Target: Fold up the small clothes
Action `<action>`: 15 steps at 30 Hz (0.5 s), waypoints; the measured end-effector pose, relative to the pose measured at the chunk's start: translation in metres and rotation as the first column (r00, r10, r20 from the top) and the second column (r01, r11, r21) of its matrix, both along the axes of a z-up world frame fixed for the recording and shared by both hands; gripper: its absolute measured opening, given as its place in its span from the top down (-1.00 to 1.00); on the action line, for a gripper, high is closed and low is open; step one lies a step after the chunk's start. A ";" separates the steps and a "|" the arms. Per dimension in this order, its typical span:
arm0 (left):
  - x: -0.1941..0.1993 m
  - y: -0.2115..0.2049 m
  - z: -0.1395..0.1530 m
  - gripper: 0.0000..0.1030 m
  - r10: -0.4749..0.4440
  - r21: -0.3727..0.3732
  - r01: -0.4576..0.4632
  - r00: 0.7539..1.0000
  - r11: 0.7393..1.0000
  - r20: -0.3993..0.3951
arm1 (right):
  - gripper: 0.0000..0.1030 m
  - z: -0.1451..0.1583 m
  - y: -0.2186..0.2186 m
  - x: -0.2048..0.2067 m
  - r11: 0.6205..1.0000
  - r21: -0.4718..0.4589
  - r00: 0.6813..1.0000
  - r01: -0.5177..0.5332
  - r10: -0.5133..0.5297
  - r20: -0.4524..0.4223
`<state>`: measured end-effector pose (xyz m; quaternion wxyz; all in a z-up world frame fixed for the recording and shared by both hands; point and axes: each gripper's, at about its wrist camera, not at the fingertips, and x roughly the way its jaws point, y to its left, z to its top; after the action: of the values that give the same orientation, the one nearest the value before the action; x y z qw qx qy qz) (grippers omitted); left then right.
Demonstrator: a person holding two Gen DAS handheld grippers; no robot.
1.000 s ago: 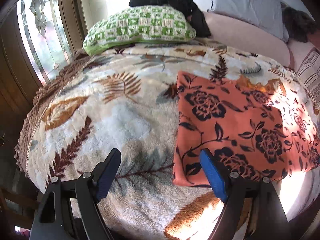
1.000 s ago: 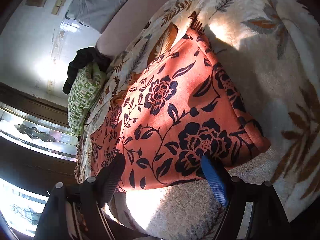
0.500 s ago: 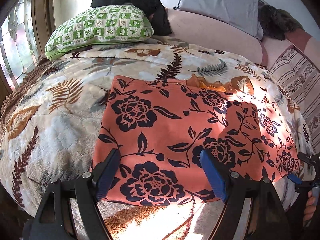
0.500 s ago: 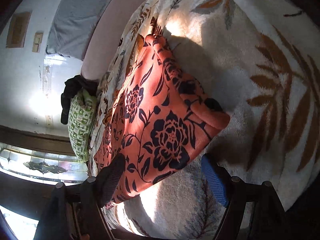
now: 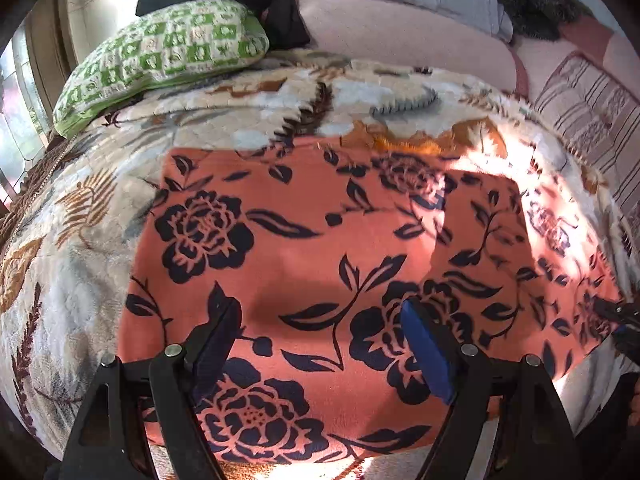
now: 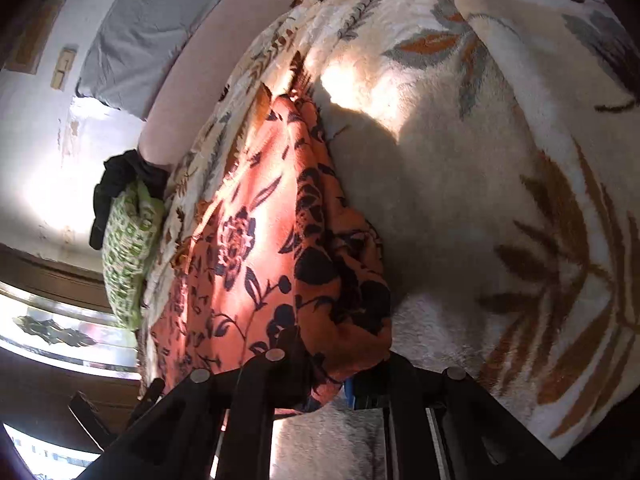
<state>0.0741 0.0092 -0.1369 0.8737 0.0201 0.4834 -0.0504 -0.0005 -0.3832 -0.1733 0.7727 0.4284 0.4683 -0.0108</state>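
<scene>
Left wrist view: the left tool (image 5: 320,344), jaws wide and empty, is hovering over the orange cloth (image 5: 320,240) lying flat on the bed (image 5: 80,260). Right wrist view: the right tool (image 6: 324,376) has just been closing and is now pinching the cloth's near corner, readying a fold.

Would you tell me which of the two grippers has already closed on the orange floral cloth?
The right gripper, clamped on the orange floral cloth's corner; the left gripper hangs open above it.

L gripper (image 5: 320,344): jaws wide apart, angled down, nothing between the pads. R gripper (image 6: 328,376): jaws have just been closing, now pinched on the near right corner of the orange floral cloth (image 6: 256,248), also tilted down.
</scene>
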 end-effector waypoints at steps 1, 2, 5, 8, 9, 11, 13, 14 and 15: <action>0.002 -0.002 -0.006 -0.59 -0.006 0.026 0.007 1.000 1.000 -0.016 | 0.67 -0.004 -0.004 -0.004 0.999 0.035 1.000 -0.001 0.001 -0.003; -0.001 -0.003 -0.004 -0.59 -0.011 0.031 0.010 1.000 0.999 0.008 | 0.43 -0.002 -0.008 -0.009 0.999 0.045 1.000 -0.001 0.001 0.008; -0.008 -0.003 0.013 -0.59 -0.010 -0.013 0.011 0.996 1.000 0.089 | -0.68 0.023 -0.025 -0.022 0.998 -0.040 0.998 0.038 -0.036 0.056; -0.001 -0.009 0.007 -0.59 -0.018 0.005 0.018 0.996 1.000 0.090 | -0.68 0.049 -0.039 -0.002 0.996 -0.087 0.989 0.015 -0.002 0.147; 0.004 -0.011 -0.003 -0.60 -0.028 0.013 0.027 0.998 1.000 0.052 | -0.68 0.053 -0.041 0.014 0.997 -0.072 0.987 -0.017 0.028 0.156; 0.005 -0.015 -0.012 -0.65 -0.037 0.042 0.034 0.997 0.999 0.067 | -0.68 0.052 -0.044 0.050 0.997 -0.041 0.985 -0.066 0.072 0.159; 0.004 -0.017 -0.011 -0.67 -0.037 0.057 0.033 0.997 0.998 0.071 | -0.68 0.041 -0.044 0.092 0.993 -0.021 0.985 -0.117 0.119 0.123; 0.004 -0.016 -0.011 -0.67 -0.034 0.047 0.031 0.997 0.998 0.067 | -0.68 0.034 -0.043 0.112 0.992 -0.031 0.988 -0.126 0.128 0.090; 0.005 -0.014 -0.012 -0.68 -0.033 0.036 0.031 0.997 0.999 0.063 | -0.67 0.026 -0.040 0.131 0.987 -0.043 0.986 -0.153 0.156 0.060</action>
<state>0.0791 -0.0046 -0.1487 0.8873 0.0449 0.4557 -0.0552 0.1304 -0.4236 -0.1473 0.7937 0.3759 0.4753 0.0537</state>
